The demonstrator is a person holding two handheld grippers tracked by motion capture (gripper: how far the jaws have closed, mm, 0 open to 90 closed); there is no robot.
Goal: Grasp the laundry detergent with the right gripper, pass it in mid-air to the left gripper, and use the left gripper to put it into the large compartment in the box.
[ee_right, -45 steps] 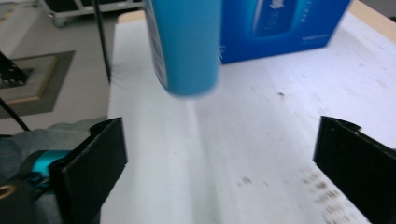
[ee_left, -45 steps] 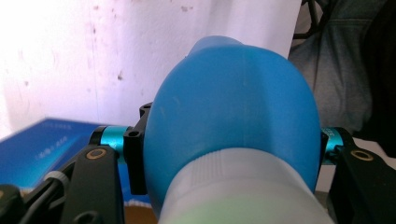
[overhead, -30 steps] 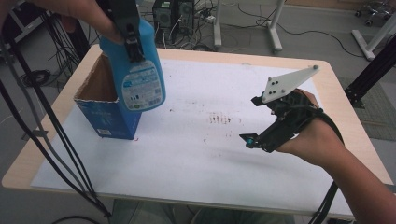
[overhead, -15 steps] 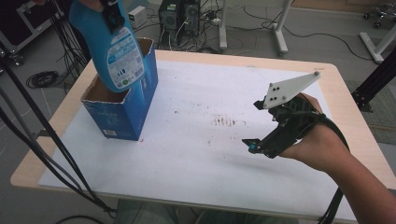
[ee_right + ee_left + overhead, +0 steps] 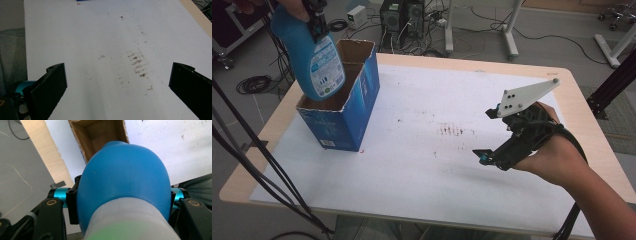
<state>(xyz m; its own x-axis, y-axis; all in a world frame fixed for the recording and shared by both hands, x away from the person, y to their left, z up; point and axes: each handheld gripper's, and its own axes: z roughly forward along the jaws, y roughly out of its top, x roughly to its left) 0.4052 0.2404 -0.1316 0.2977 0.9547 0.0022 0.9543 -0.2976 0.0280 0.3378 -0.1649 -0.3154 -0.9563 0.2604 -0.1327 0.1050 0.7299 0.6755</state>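
My left gripper (image 5: 317,20) is shut on the upper part of a blue detergent bottle (image 5: 314,60) with a white and blue label. The bottle hangs tilted, and its lower end is at the open top of a blue cardboard box (image 5: 344,115) on the table's left side. In the left gripper view the bottle (image 5: 125,177) sits between both jaws, with the box's brown inside (image 5: 100,135) beyond it. My right gripper (image 5: 486,135) rests low over the white sheet at the right. Its jaws stand wide open with nothing between them (image 5: 117,85).
A white sheet (image 5: 437,165) covers the wooden table (image 5: 592,130), with dark smudges (image 5: 452,131) near its middle. Black cables (image 5: 257,160) hang past the left edge. Computer cases (image 5: 402,17) and stand legs are on the floor behind.
The left gripper has carried the bottle from in front of the box to above its open top, and the bottle's lower end now reaches the opening. The right hand has stayed put.
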